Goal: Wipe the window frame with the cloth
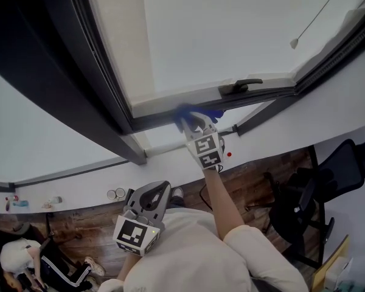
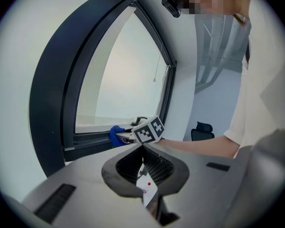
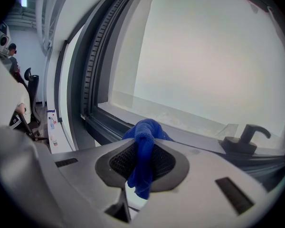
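Observation:
A blue cloth point(image 1: 187, 111) is pressed against the dark bottom rail of the window frame point(image 1: 274, 95), left of the black window handle point(image 1: 240, 87). My right gripper point(image 1: 196, 120) is shut on the cloth, arm stretched toward the window. In the right gripper view the cloth point(image 3: 143, 170) hangs pinched between the jaws of the right gripper point(image 3: 143, 141), with the window frame point(image 3: 102, 122) just beyond and the handle point(image 3: 244, 139) at right. My left gripper point(image 1: 158, 189) stays low by the chest, shut and empty. The left gripper view shows the left gripper point(image 2: 142, 148), the cloth point(image 2: 115, 136) and the window frame point(image 2: 47, 108).
A white ledge point(image 1: 79, 187) runs below the window, with small round items point(image 1: 115, 194) on it. A blind cord pull point(image 1: 295, 42) hangs over the pane. A black office chair point(image 1: 328, 181) stands at right. A person point(image 1: 24, 260) sits at lower left.

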`<action>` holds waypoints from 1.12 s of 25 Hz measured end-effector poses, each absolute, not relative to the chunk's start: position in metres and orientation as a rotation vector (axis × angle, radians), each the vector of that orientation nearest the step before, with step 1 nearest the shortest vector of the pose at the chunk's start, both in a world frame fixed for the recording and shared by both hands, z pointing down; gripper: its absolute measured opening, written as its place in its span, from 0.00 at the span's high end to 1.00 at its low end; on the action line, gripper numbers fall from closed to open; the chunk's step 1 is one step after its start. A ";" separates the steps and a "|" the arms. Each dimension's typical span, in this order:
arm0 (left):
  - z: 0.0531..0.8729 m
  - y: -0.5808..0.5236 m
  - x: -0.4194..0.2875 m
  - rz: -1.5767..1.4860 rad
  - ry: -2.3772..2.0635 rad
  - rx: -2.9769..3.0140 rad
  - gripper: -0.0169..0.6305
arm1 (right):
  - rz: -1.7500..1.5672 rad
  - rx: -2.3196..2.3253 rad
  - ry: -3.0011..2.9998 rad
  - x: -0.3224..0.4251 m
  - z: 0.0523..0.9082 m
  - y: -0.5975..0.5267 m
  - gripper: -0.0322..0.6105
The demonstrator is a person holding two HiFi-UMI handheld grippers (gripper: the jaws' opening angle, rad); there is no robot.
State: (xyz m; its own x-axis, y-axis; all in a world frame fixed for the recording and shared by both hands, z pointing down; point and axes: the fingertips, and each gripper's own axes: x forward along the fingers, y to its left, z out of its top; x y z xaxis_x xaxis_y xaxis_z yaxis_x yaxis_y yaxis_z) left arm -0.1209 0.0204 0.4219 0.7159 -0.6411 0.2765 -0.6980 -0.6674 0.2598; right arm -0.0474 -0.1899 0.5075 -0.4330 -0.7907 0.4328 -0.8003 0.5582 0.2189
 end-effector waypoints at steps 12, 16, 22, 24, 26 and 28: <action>0.422 0.011 -0.104 0.215 -1.060 2.574 0.96 | 0.043 1.328 -2.294 -0.011 0.508 -0.196 0.86; 0.423 0.010 -0.102 0.214 -1.064 2.572 0.96 | 0.053 1.350 -2.281 0.001 0.508 -0.200 0.86; 0.422 0.010 -0.099 0.214 -1.068 2.578 0.96 | 0.068 1.396 -2.258 0.021 0.507 -0.203 0.86; 0.422 0.010 -0.098 0.216 -1.069 2.576 0.96 | 0.073 1.412 -2.249 0.029 0.507 -0.205 0.86; 0.421 0.010 -0.096 0.215 -1.068 2.576 0.96 | 0.080 1.429 -2.241 0.036 0.507 -0.206 0.86; 0.422 0.010 -0.095 0.216 -1.071 2.576 0.96 | 0.083 1.440 -2.235 0.042 0.506 -0.207 0.86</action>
State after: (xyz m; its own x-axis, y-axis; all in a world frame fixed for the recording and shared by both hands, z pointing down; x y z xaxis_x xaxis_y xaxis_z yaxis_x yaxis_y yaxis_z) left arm -0.0949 0.0095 0.4219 0.7039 -0.6582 0.2671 -0.7103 -0.6571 0.2525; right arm 0.0422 -0.2072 0.5063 -0.3332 -0.8435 0.4213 -0.8724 0.4453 0.2016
